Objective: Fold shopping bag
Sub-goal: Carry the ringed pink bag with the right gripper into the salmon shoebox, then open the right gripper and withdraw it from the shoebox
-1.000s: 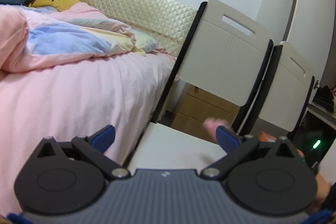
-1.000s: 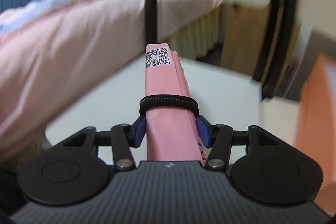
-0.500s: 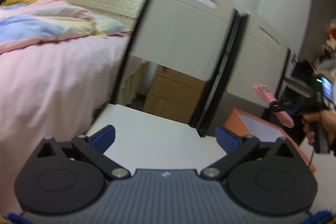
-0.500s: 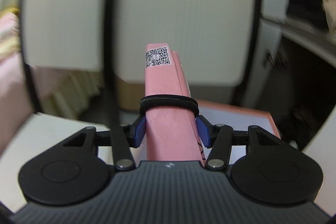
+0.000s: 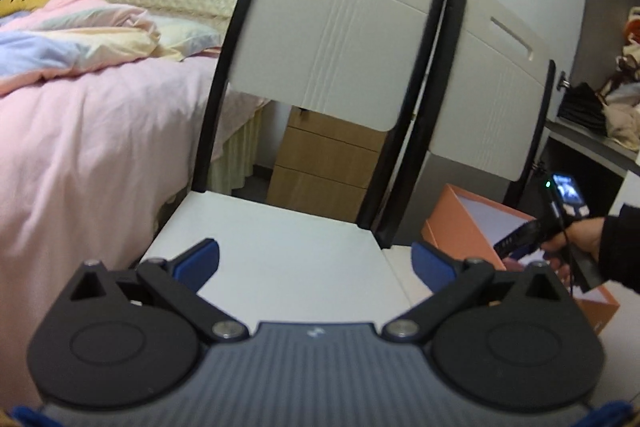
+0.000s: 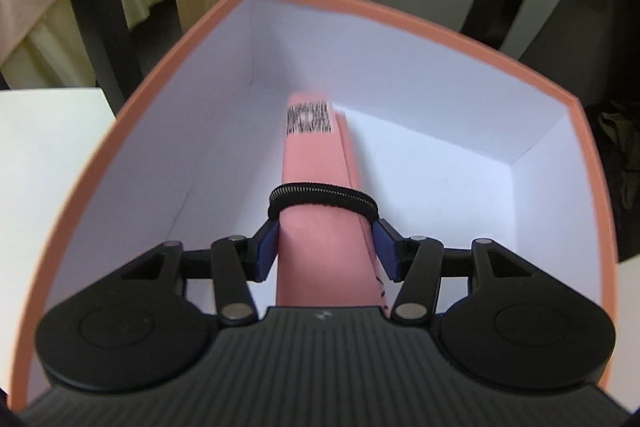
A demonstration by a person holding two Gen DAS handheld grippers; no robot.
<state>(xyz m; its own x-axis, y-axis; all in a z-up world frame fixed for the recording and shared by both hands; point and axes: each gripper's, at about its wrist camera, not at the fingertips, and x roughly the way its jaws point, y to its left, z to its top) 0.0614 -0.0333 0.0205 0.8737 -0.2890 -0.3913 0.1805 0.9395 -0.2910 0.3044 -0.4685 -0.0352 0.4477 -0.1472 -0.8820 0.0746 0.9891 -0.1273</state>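
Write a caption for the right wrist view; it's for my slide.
Right gripper holds the rolled pink bag, bound with a black band, inside an orange box.

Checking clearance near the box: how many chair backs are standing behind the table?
2. One chair back stands behind the white table; the second chair back is right of it, behind the orange box. More may be out of view.

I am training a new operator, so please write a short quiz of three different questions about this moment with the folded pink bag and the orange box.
1. True or false: the left gripper holds the bag.
2. What wraps the folded pink bag? A) black elastic band B) white string C) blue tape
3. Fill in: the right gripper points the bag into the ____ box.

Key: 1 false, its jaws stand open and empty. 2 A, the black elastic band. 3 orange; the box has a white inside.
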